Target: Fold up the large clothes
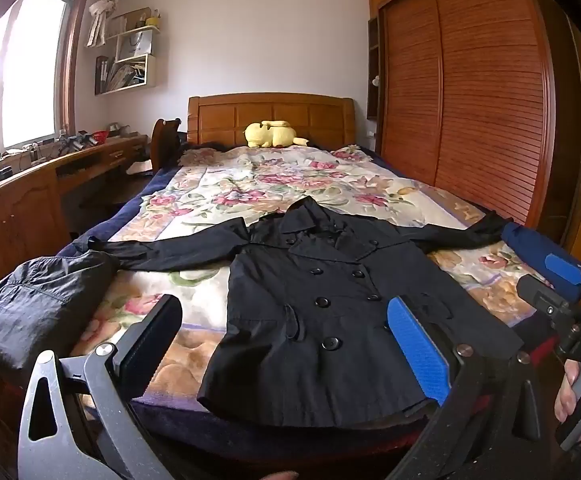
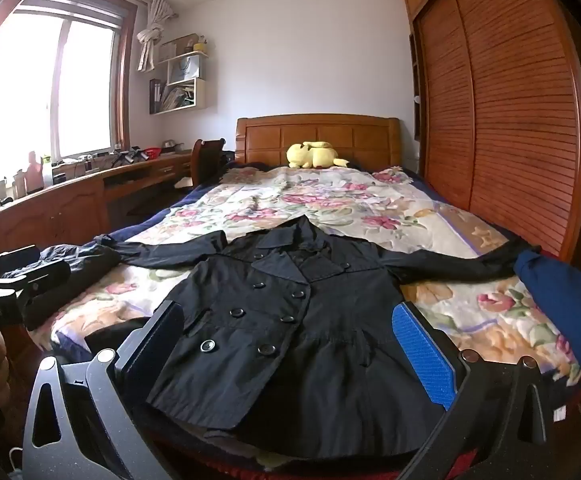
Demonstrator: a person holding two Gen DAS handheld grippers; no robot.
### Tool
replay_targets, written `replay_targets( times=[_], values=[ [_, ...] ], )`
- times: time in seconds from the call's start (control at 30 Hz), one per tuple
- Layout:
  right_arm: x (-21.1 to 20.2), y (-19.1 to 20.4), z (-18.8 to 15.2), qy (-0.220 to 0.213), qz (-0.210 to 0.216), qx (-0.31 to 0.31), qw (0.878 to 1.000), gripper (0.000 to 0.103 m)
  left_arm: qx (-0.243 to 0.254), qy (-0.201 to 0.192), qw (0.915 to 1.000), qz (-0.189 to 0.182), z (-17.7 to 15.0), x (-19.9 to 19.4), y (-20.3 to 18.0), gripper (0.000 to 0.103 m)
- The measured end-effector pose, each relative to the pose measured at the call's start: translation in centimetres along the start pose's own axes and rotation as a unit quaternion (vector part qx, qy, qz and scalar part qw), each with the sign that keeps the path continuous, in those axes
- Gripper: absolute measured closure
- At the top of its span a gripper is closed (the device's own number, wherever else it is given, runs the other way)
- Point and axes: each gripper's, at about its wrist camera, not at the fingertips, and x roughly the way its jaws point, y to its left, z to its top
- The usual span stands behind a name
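Both claws stand wide apart and empty: the left claw and right claw hover at the foot of the bed, above the hem of the black coat. The coat lies front-up in the lower centre of each frame, collar toward the headboard at the top, its long axis running along the bed, sleeves spread sideways. A pinch taking only the top layer would likely drag the double-breasted front askew, and the slippery cloth may bunch.

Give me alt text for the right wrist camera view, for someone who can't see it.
A black double-breasted coat lies flat, front up, sleeves spread, on a floral bedspread. The open right gripper hovers near its hem, holding nothing. A yellow plush toy sits by the wooden headboard.
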Motion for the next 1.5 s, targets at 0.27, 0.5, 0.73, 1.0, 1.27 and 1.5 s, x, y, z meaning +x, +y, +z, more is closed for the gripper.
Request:
replay_targets(
  times=[0.27,0.5,0.73,1.0,1.27,1.5],
  values=[
    [-0.03,0.03,-0.03,0.000,0.000,0.002,1.000,0.000,0.004,0.004,1.0000,-0.003,-0.04,-0.02,-0.36,0.000],
    [0.00,-0.08,0.02,-0.001,0.000,0.002,1.000,0.000,0.002,0.007,1.0000,-0.003,-0.02,-0.09,0.33,0.000],
    [-0.08,-0.01,-0.08,-0.002,0.000,0.002,1.000,0.000,0.001,0.006,1.0000,-0.002,-0.07,-0.08,0.09,0.000],
    [-0.14,0.13,-0.07,-0.003,0.001,0.004,1.000,0.000,0.002,0.006,1.0000,-0.002,0.03,-0.14,0.06,0.000],
    [-0.37,0.26,-0.11,-0.007,0.000,0.003,1.000,0.000,0.000,0.001,1.0000,-0.001,0.02,-0.49,0.43,0.000],
    [-0.41,0.19,-0.12,-0.009,0.001,0.005,1.000,0.000,0.002,-0.001,1.0000,-0.001,0.19,-0.68,0.37,0.000]
  ],
)
